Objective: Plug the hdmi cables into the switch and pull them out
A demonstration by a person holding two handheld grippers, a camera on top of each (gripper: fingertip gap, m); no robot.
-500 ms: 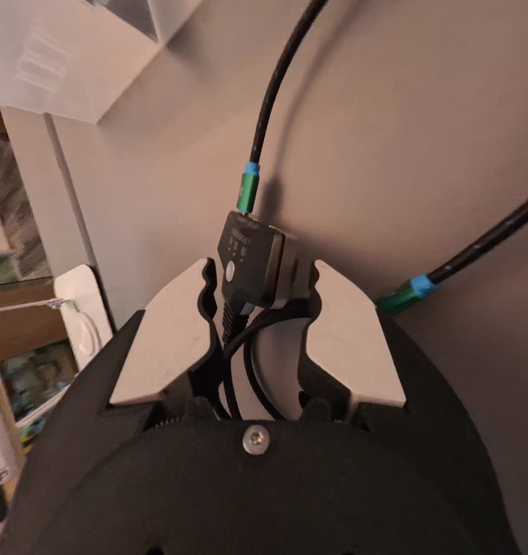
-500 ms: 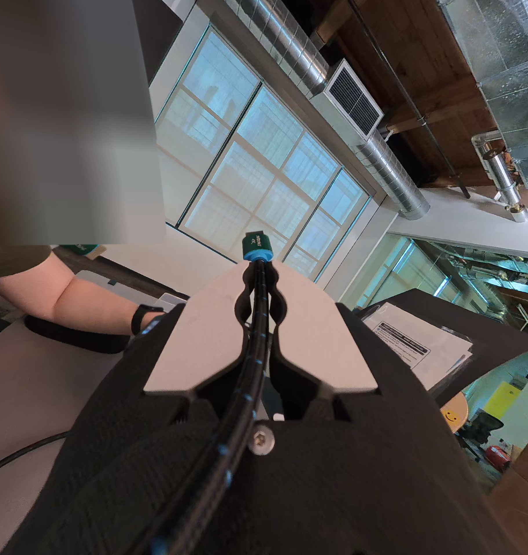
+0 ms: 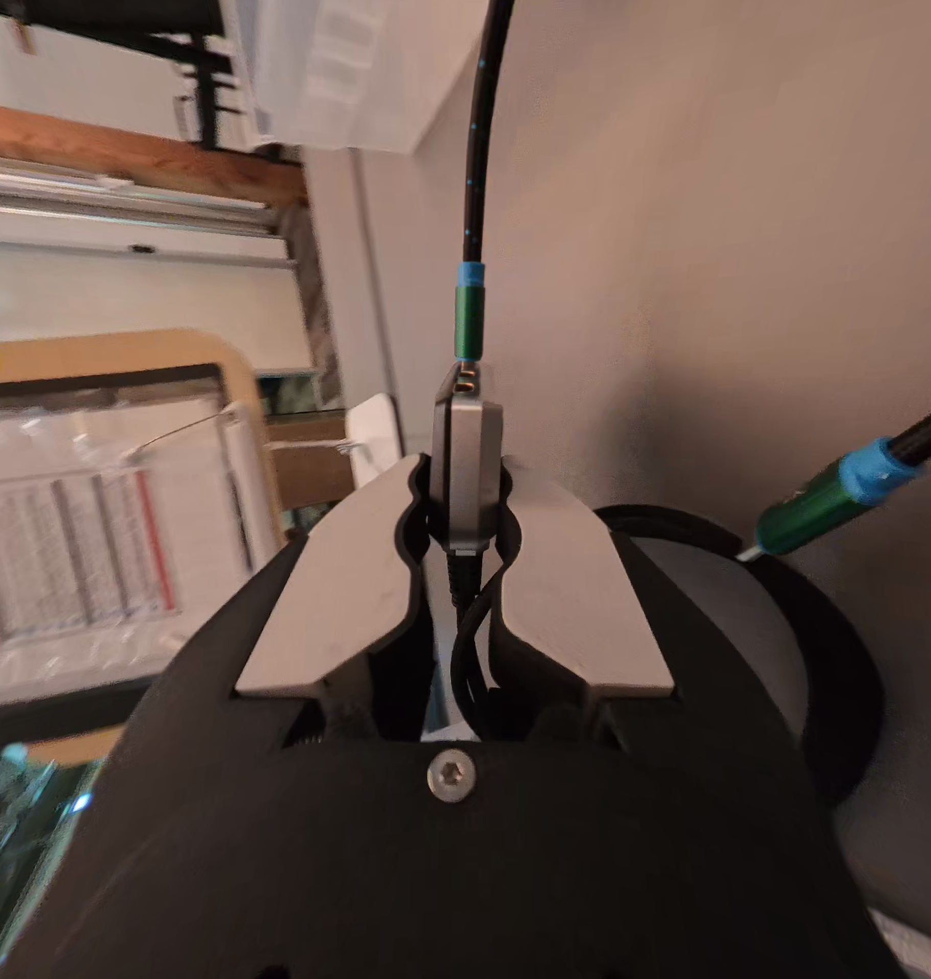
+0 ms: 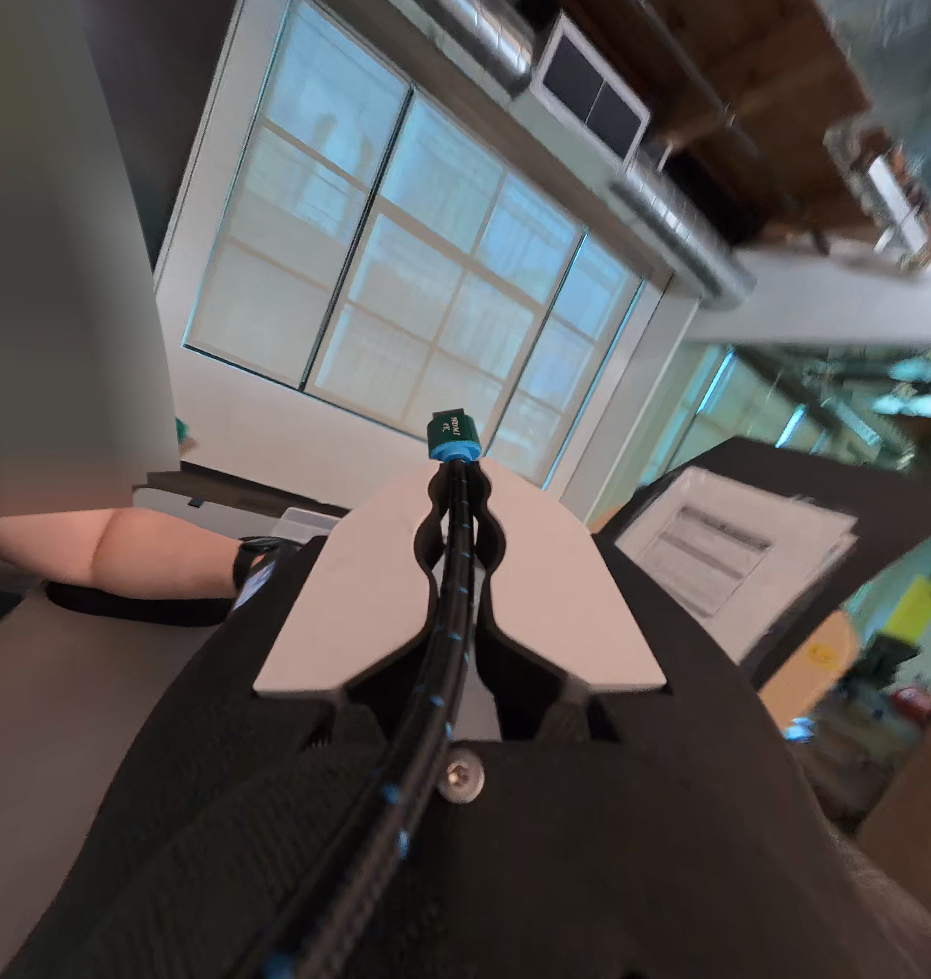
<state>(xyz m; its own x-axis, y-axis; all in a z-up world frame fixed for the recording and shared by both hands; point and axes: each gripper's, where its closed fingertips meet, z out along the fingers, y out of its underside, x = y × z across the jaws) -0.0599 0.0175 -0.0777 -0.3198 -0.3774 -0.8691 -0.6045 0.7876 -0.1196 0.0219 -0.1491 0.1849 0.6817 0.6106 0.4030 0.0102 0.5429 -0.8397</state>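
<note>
Clamping the switch [image 3: 466, 466] edge-on between its closed fingers, the left gripper [image 3: 463, 508] holds the small grey box with its long axis pointing straight ahead. One green plug [image 3: 467, 323] sits at the switch's far end, its cable [image 3: 479, 159] running on ahead; whether it is fully seated cannot be told. A second green plug [image 3: 818, 508] lies free to the right on the worktop [image 3: 717, 212]. The right gripper [image 4: 455, 479] is pinched shut on a braided cable [image 4: 455, 556] just behind another green plug [image 4: 453, 437], which points forward into open air toward a window [image 4: 400, 265]. The right gripper probably has to swing that plug round until it lines up with a port.
</note>
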